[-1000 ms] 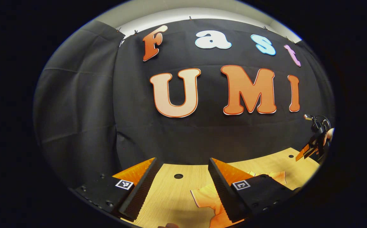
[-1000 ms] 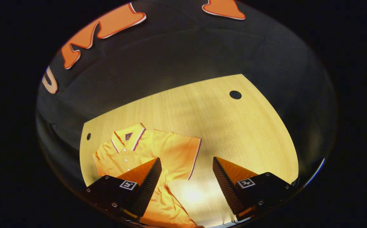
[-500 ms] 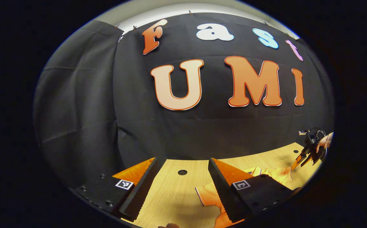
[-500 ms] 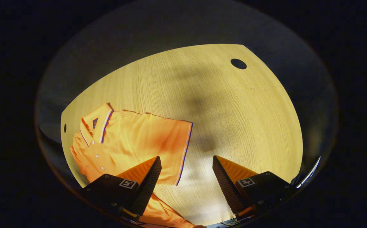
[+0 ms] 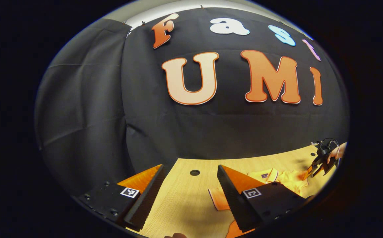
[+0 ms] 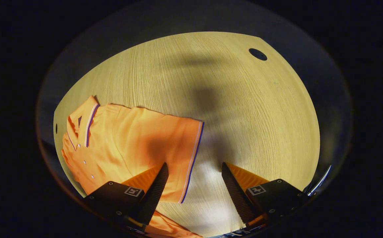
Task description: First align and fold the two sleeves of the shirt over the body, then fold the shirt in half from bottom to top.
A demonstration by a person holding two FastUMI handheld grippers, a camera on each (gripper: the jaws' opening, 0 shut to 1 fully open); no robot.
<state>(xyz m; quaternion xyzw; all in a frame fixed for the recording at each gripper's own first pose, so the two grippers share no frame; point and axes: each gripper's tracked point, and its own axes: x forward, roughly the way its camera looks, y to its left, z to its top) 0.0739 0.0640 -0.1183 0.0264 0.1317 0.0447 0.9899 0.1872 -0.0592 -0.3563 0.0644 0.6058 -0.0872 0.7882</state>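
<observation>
1. Shirt: an orange short-sleeved polo shirt (image 6: pixel 125 148) with white and dark-blue trim lies flat on the light wood-grain bench (image 6: pixel 244 109), buttons up, collar (image 6: pixel 84 122) toward the left edge of the right gripper view.
2. One sleeve (image 6: pixel 181 155) is spread sideways, its striped hem running down between the fingers of the right hand-held gripper (image 6: pixel 193 185).
3. The right hand-held gripper is spread wide, nothing between its fingers; its left finger (image 6: pixel 155 188) sits over the sleeve cloth and its right finger over bare bench. Whether either touches the cloth I cannot tell.
4. In the left gripper view the same shirt (image 5: pixel 284 177) shows beyond the left hand-held gripper (image 5: pixel 190 193), whose fingers are also spread with nothing held, above bare bench.
5. The other sleeve's hem (image 5: pixel 216 198) lies just beside that gripper's right finger (image 5: pixel 234 195).
6. Far right in the left gripper view, the right hand-held gripper (image 5: pixel 312 167), held by a hand (image 5: pixel 336 152), is low over the shirt's far sleeve.
7. A dark round hole (image 6: pixel 257 54) marks the bench well away from the shirt.
</observation>
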